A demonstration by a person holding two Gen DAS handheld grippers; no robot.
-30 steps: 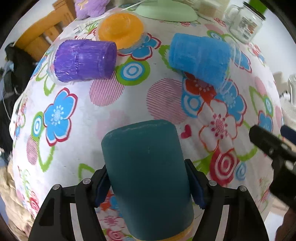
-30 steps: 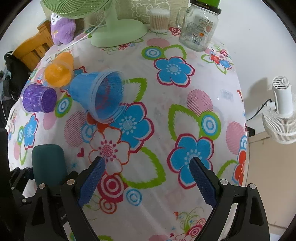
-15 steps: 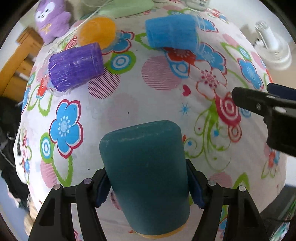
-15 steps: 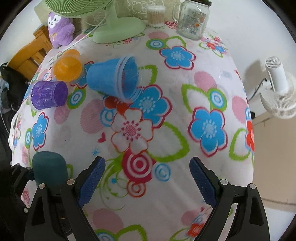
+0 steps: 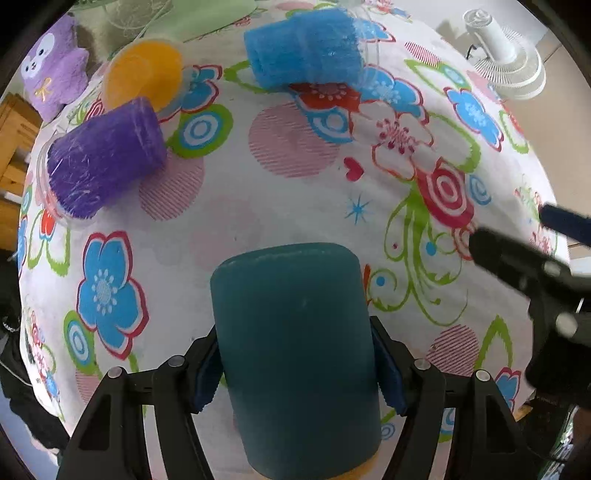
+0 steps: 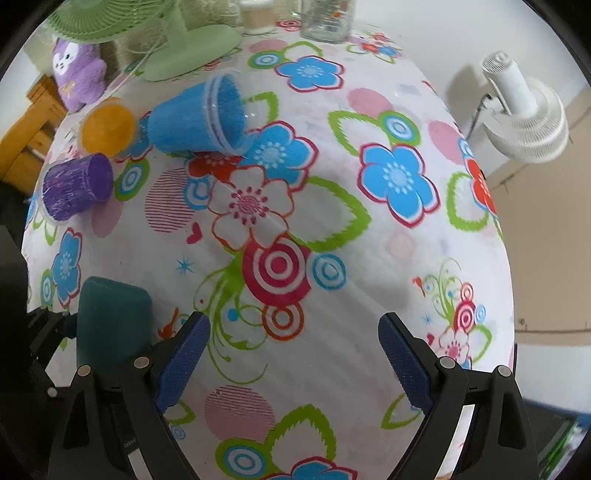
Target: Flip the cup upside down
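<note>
My left gripper (image 5: 295, 365) is shut on a dark teal cup (image 5: 295, 354), its closed base pointing away from me and its yellowish rim toward the camera, held above the flowered tablecloth (image 5: 295, 192). The same teal cup (image 6: 110, 325) shows at the lower left of the right wrist view. My right gripper (image 6: 293, 354) is open and empty over the cloth; it appears at the right edge of the left wrist view (image 5: 524, 258). A blue cup (image 6: 195, 114), a purple cup (image 6: 75, 186) and an orange cup (image 6: 107, 125) lie farther back.
A green fan base (image 6: 192, 48), a purple plush toy (image 6: 77, 70) and a glass jar (image 6: 325, 18) stand at the far edge. A white fan (image 6: 524, 114) stands off the table at the right. A wooden chair (image 6: 26, 125) is at the left.
Both grippers have pulled back and risen from the table, so more cloth shows. The teal cup stays gripped in the left gripper; the right stays open.
</note>
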